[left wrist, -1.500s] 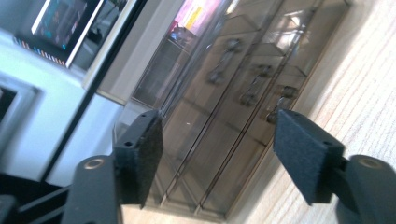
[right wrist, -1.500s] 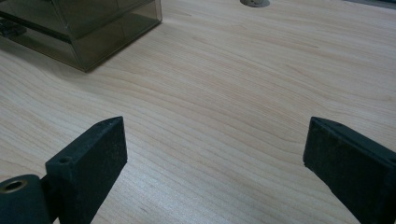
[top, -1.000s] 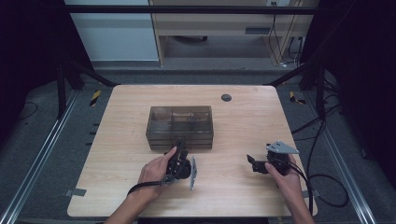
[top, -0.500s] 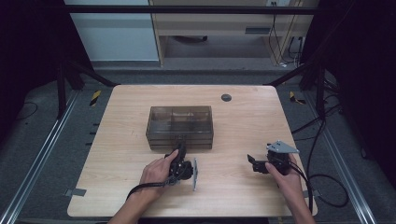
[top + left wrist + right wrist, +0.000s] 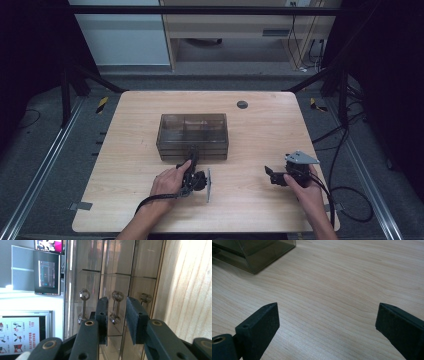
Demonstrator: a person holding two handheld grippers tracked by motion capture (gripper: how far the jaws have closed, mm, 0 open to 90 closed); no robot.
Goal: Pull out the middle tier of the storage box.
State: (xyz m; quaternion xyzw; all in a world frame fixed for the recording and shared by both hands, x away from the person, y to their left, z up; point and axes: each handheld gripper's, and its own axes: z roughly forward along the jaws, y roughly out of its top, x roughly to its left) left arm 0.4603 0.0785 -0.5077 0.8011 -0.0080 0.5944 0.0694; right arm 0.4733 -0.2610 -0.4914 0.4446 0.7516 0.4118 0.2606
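A smoky clear drawer box (image 5: 192, 132) stands at the middle of the wooden table (image 5: 270, 130). My left gripper (image 5: 192, 151), turned on its side, reaches the box's front face. In the left gripper view its jaws have just been closing around the middle metal handle (image 5: 116, 296) of the box (image 5: 120, 270). The handle sits between the pads with a gap still showing, so the gripper (image 5: 117, 300) is open. My right gripper (image 5: 270, 173) rests at the table's right, jaws wide open (image 5: 327, 312) over bare wood, with the box corner (image 5: 257, 252) far off.
Two more metal handles (image 5: 83, 305) (image 5: 145, 298) flank the middle one. A small dark round disc (image 5: 242, 104) lies near the table's far edge. Black frame posts and cables stand around the table. Screens (image 5: 47, 273) show beyond the box.
My left gripper has moved forward to the box's front and its jaws have narrowed. The right hand has not moved.
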